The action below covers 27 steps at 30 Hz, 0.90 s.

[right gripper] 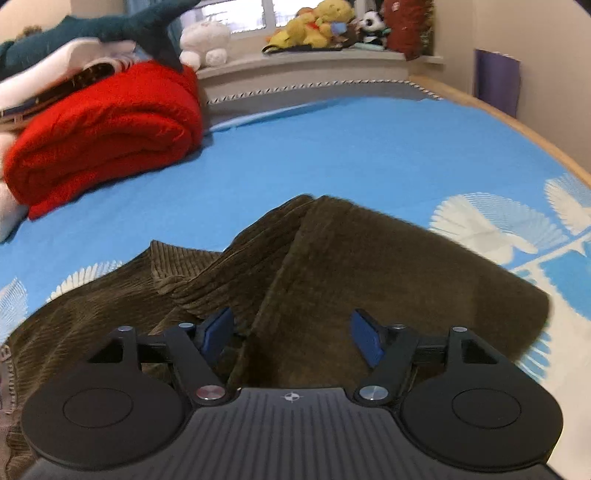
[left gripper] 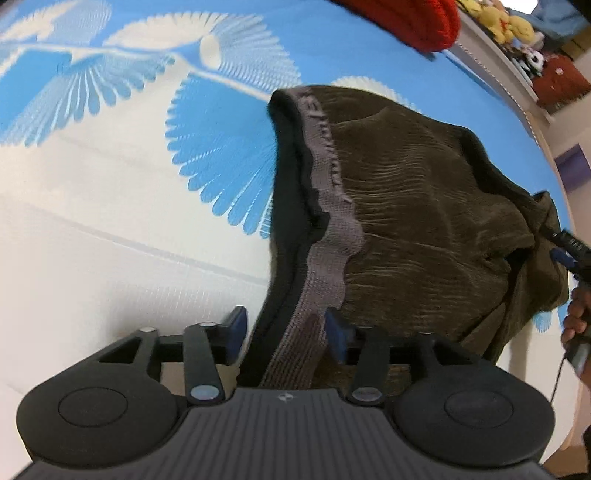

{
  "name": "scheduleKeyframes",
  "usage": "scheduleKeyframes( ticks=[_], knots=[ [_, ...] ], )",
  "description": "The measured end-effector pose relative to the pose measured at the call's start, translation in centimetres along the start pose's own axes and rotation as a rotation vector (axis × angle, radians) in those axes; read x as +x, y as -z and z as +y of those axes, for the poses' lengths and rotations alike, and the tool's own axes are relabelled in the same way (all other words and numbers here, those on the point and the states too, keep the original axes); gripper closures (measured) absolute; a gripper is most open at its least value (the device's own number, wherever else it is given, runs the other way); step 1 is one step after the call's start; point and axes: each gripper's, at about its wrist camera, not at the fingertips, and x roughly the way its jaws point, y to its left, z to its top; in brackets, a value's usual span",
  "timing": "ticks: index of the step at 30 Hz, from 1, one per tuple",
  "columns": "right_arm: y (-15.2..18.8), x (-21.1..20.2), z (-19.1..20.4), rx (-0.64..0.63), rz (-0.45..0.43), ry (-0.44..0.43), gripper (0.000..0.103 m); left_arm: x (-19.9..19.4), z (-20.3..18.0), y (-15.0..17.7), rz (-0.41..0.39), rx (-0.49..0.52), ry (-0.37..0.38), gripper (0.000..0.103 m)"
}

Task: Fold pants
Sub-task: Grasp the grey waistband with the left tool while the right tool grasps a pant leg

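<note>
Dark olive corduroy pants (left gripper: 417,206) lie bunched on a blue and white bed sheet (left gripper: 110,184). Their grey and black waistband (left gripper: 328,236) runs down between the blue pads of my left gripper (left gripper: 286,330), which stands open around it. In the right wrist view the pants (right gripper: 332,266) are folded over themselves, and my right gripper (right gripper: 291,334) is open with the cloth lying between its pads. The right gripper's tip also shows at the far right edge of the left wrist view (left gripper: 569,251), at the pants' edge.
A folded red blanket (right gripper: 103,136) lies on the bed at the back left, with a pillow and a plush shark (right gripper: 110,33) on it. Plush toys (right gripper: 317,22) sit on the windowsill. The bed's wooden edge (right gripper: 517,125) runs along the right.
</note>
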Motion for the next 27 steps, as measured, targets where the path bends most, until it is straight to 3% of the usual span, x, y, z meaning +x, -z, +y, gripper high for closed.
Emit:
scheduleKeyframes(
  ticks=[5, 7, 8, 9, 11, 13, 15, 17, 19, 21, 24, 27],
  knots=[
    [1.0, 2.6, 1.5, -0.14, 0.012, 0.108, 0.033, 2.8, 0.0, -0.1, 0.072, 0.02, 0.01, 0.04],
    [1.0, 2.6, 1.2, -0.146, 0.007, 0.119, 0.047, 3.1, -0.7, 0.0, 0.073, 0.05, 0.01, 0.032],
    [0.8, 2.4, 0.8, -0.142, 0.008, 0.121, 0.069, 3.2, -1.1, 0.1, 0.068, 0.072, 0.014, 0.031],
    [0.4, 2.0, 0.2, -0.121, 0.013, 0.099, 0.082, 3.2, -1.5, 0.3, 0.068, 0.092, 0.016, 0.032],
    [-0.2, 1.0, -1.2, -0.053, 0.019, 0.046, 0.096, 3.3, -2.4, 0.8, 0.057, 0.16, -0.015, 0.049],
    [-0.7, -0.8, -2.6, -0.015, -0.003, 0.054, 0.096, 2.9, -3.3, 1.4, 0.029, 0.251, -0.047, 0.061],
    [-1.2, -3.7, -4.3, 0.046, -0.029, 0.041, 0.097, 1.9, -3.4, 1.7, 0.004, 0.269, -0.04, 0.07],
    [-1.9, -7.5, -6.2, 0.096, -0.073, 0.034, 0.097, -0.3, -3.4, 1.8, -0.054, 0.255, -0.008, 0.074],
    [-1.9, -11.8, -7.9, 0.114, -0.134, 0.014, 0.097, -3.3, -3.4, 1.9, -0.131, 0.245, 0.034, 0.09],
    [-1.6, -15.9, -9.0, 0.096, -0.171, -0.001, 0.097, -7.6, -2.8, 2.2, -0.24, 0.203, 0.1, 0.097],
    [-0.1, -22.5, -10.5, 0.128, -0.208, -0.06, 0.097, -13.8, -0.9, 3.9, -0.365, 0.156, 0.157, 0.099],
    [3.7, -27.0, -10.4, 0.056, -0.185, -0.103, 0.097, -16.8, 2.1, 6.5, -0.371, 0.144, 0.113, 0.099]
  ],
)
